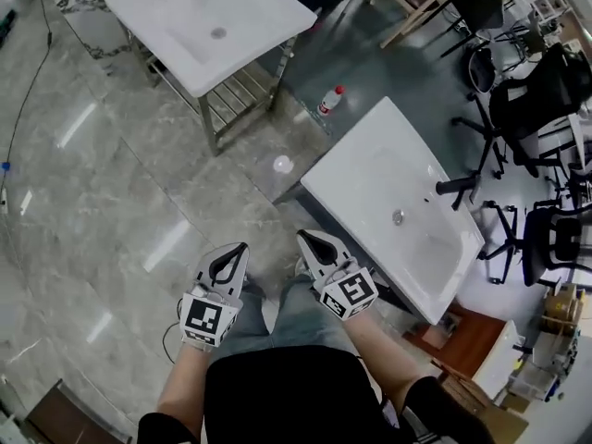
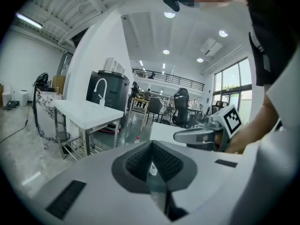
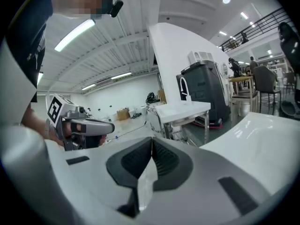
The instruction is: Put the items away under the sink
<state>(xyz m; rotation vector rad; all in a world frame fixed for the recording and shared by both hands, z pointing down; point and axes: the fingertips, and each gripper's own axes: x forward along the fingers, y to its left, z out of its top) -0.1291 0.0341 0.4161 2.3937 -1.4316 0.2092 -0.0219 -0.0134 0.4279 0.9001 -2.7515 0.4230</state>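
A small white bottle with a red cap [image 1: 329,101] stands on the floor between the two sinks and shows small in the left gripper view [image 2: 137,139]. A pale round item [image 1: 282,165] lies on the tiles nearer me. The near white sink [image 1: 370,188] stands to my right with a black tap [image 1: 458,188]. I hold the left gripper [image 1: 242,246] [image 2: 151,144] and right gripper [image 1: 302,235] [image 3: 151,139] side by side above my knees. Both are shut and hold nothing, well short of the bottle.
A second white sink [image 1: 185,3] on a metal frame with a slatted lower shelf [image 1: 239,91] stands farther off. Black office chairs [image 1: 541,100] crowd the right side. A dark cable [image 1: 28,91] runs along the floor at the left. Boxes [image 1: 555,313] sit at the right edge.
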